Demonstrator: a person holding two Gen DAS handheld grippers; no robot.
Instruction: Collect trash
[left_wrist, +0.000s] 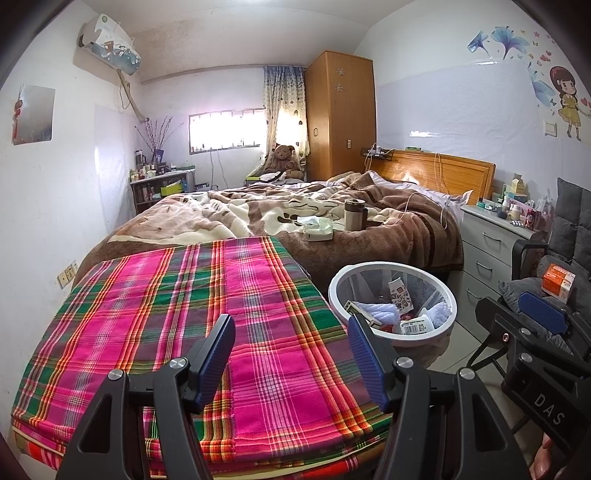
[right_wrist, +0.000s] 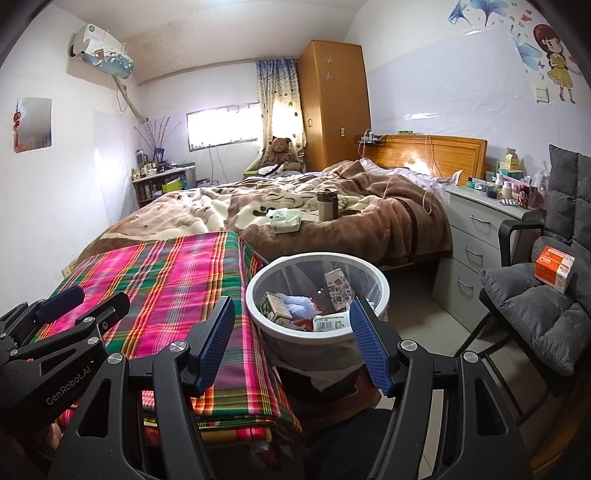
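Note:
A white-rimmed mesh trash bin (left_wrist: 388, 264) (right_wrist: 317, 257) stands on the floor between the bed and a chair. It holds cartons, a labelled packet and crumpled tissue. My left gripper (left_wrist: 291, 354) (right_wrist: 85, 301) hovers open over a pink plaid cloth (left_wrist: 184, 314) (right_wrist: 166, 280), with nothing between its blue pads. My right gripper (right_wrist: 293, 347) (left_wrist: 517, 314) is open and empty in front of the bin, just short of its near rim. Crumpled tissue on a white box (left_wrist: 317, 227) (right_wrist: 284, 219) lies on the brown blanket. An orange carton (left_wrist: 557, 280) (right_wrist: 554, 267) rests on the chair cushion.
A thermos (left_wrist: 352, 214) (right_wrist: 327, 205) stands on the bed by the tissue. A grey nightstand (left_wrist: 495, 236) (right_wrist: 476, 229) crowded with small bottles and boxes sits right of the bed. The grey cushioned chair (right_wrist: 535, 306) is at the far right, with tiled floor between it and the bin.

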